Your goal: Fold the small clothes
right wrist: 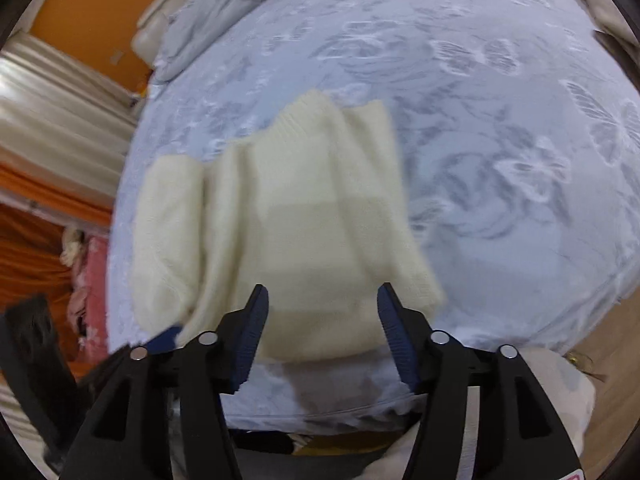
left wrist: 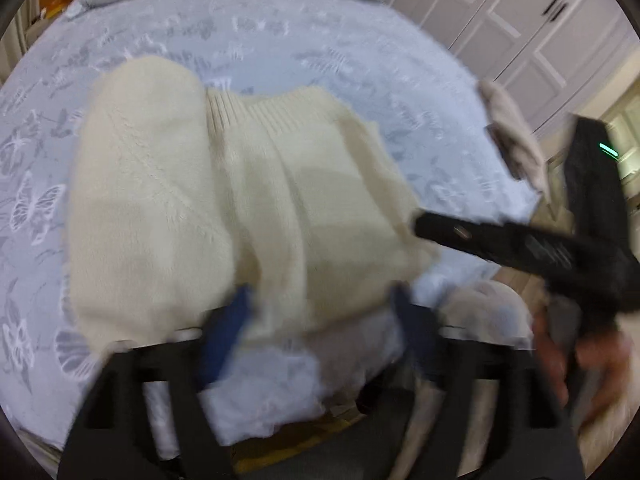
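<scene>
Lying on the bed [right wrist: 500, 128], cream sweater [right wrist: 288, 220] runs long axis 6-to-12, dead ahead of both grippers; right gripper [right wrist: 322, 320] and left gripper [left wrist: 320, 312] fingers wide, empty, near its hem.

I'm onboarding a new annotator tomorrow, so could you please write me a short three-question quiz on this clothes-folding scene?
1. True or false: the right gripper is clamped on the cream sweater.
2. Multiple choice: the sweater lies on (A) a wooden floor, (B) a pale blue floral bedspread, (C) a chair.
3. Short answer: in the left wrist view, what dark object reaches in from the right toward the sweater's edge?

Key
1. False: its jaws stand apart, with nothing between them.
2. B.
3. The right gripper; the left gripper is open too, near the sweater's near edge.
</scene>
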Demonstrator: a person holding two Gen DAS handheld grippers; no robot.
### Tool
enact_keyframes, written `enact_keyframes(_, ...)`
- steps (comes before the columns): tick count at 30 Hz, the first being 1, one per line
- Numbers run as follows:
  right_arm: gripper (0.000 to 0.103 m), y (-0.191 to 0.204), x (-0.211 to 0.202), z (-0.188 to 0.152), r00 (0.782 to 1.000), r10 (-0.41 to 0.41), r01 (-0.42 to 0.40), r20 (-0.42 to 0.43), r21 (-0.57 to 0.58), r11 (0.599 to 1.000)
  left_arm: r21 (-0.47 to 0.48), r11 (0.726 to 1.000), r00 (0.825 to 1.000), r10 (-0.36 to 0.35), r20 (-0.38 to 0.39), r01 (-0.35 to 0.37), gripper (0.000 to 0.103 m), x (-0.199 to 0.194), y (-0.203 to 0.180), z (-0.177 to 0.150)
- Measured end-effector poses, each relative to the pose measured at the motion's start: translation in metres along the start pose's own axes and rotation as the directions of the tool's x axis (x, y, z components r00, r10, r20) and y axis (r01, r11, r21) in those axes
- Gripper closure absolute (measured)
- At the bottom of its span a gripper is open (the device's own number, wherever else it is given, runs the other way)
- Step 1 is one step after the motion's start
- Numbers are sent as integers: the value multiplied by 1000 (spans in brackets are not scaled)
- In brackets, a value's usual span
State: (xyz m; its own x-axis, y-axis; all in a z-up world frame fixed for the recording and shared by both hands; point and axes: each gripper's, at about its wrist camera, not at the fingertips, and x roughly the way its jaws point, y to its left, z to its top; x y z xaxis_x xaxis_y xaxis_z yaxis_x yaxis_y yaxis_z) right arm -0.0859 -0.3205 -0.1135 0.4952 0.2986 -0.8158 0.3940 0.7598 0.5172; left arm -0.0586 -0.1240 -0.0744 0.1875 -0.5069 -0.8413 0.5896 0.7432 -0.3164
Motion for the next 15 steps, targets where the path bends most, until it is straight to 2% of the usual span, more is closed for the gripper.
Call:
enact_keyframes(1, 35, 9, 6, 0, 1000, 28, -28, -14, -15, 999, 0, 1000, 999, 7, 36, -7, 8, -18, 4, -9)
enact_keyframes(3, 24, 31, 22, 2, 995, 76, -79, -57, -41, 996, -11, 999, 998, 38, 52, -38, 7, -40, 16, -19)
enact_keyframes(6, 24, 64, 52, -4, 985, 92, -102, -148, -63, 993, -61, 995, 996, 78, 30, -76, 7, -53, 37, -32)
enact_keyframes(9, 24, 96, 68, -12, 977, 67, -92, -203, -117, 989, -147, 983, 993, 115, 5, -113, 7, -60, 65, -49)
enact_keyframes(12, 21, 135, 72, -18, 980, -128, 82, -150, -283, 955, -215, 968, 991, 130, 3, -127, 7, -67, 87, -59)
enact_keyframes(13, 21, 147, 72, -18, 973, -205, 158, -101, -351, 923, -228, 965, 991, 132, 5, -127, 7, -69, 90, -61)
enact_keyframes(15, 20, 159, 67, -16, 960, -279, 242, -25, -430, 870, -232, 963, 990, 141, 15, -134, 7, -74, 92, -60)
